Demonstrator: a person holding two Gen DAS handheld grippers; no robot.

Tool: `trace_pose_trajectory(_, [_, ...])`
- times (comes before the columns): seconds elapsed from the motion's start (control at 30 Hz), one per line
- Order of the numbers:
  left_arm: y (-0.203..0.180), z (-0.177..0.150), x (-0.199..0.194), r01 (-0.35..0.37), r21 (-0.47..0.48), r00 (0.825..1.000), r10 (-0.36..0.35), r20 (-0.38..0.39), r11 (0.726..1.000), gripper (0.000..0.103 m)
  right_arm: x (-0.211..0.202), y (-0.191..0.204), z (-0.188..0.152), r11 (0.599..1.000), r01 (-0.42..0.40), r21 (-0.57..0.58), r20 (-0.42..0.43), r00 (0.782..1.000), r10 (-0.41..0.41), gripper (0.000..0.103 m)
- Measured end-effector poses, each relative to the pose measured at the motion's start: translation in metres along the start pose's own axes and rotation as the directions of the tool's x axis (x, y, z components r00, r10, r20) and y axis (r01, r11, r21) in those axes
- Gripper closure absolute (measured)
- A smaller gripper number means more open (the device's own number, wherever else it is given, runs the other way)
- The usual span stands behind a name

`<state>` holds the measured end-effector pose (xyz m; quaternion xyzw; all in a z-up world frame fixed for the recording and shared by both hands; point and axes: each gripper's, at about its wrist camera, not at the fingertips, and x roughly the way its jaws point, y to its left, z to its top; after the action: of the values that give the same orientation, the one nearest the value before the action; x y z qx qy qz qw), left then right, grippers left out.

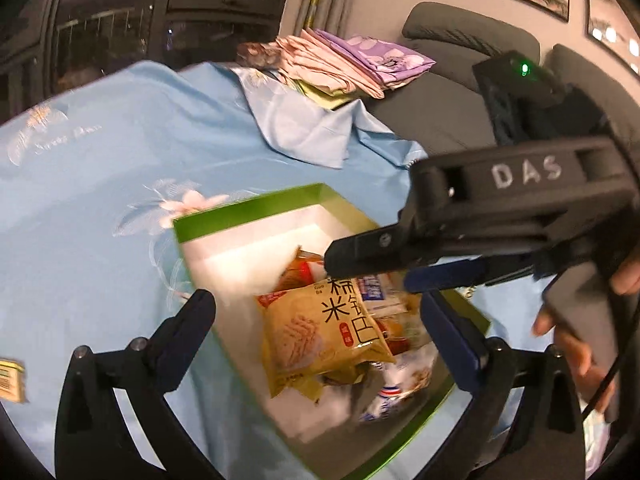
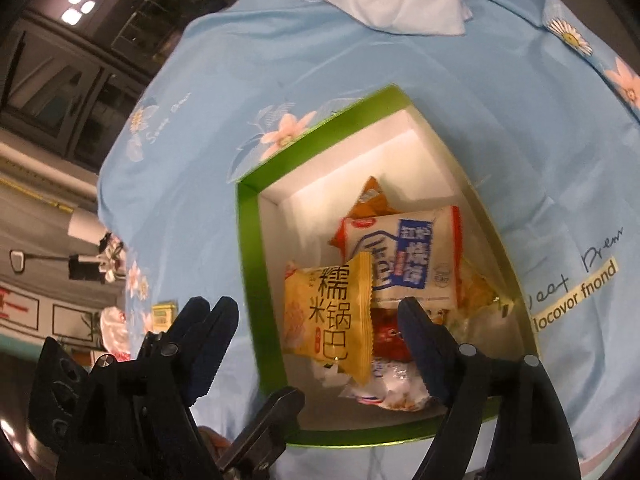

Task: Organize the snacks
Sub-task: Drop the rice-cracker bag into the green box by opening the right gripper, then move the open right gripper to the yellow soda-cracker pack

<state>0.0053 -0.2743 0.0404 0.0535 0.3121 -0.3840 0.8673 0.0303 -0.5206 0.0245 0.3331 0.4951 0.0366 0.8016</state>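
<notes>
Blue cloth (image 2: pixel 320 60) underlying box (image 2: pixel 250 240). We are holding both tongs, left (image 1: pixel 316 312) and right (image 2: pixel 316 320), wide, empty, over yellow packet (image 2: pixel 328 312): light, crinkly, fragile; pinching sealed edge.

A green-rimmed box (image 2: pixel 248 240) with white inner walls lay open at frame centre. Inside, a yellow snack packet (image 2: pixel 328 316) with black characters was tilted on a heap, overlapping a white-and-blue packet (image 2: pixel 404 256); an orange packet (image 2: pixel 370 200) was partly hidden behind both.

Black claw (image 1: pixel 316 308) with blue pads, marked "DAS".
</notes>
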Motion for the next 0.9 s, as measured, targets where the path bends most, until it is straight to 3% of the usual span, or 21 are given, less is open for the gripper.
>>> trace_pose_trajectory(0.17, [0.014,-0.006,-0.018,0.015,-0.01,1.0,-0.015,0.001,1.0,0.0,-0.006,0.025,-0.009,0.998,-0.034,-0.051,-0.001,0.999,0.034,0.018])
trace_pose_trajectory(0.47, [0.073,-0.037,-0.088,-0.147,-0.093,0.988,0.151,0.029,0.985,0.0,0.014,0.095,-0.039,0.979,-0.109,-0.172,-0.046,0.994,0.103,0.014])
trace_pose_trajectory(0.7, [0.126,-0.074,-0.147,-0.302,-0.126,0.951,0.308,0.037,0.945,0.0,0.056,0.162,-0.059,0.95,-0.154,-0.271,-0.102,0.986,0.131,0.013])
trace_pose_trajectory(0.83, [0.159,-0.096,-0.171,-0.339,-0.177,0.938,0.346,0.014,0.924,0.0,0.089,0.191,-0.067,0.938,-0.139,-0.319,-0.119,0.987,0.105,0.013])
trace_pose_trajectory(0.9, [0.179,-0.11,-0.181,-0.408,-0.205,0.909,0.417,-0.002,0.889,0.0,0.112,0.207,-0.071,0.928,-0.16,-0.336,-0.151,0.982,0.115,0.013])
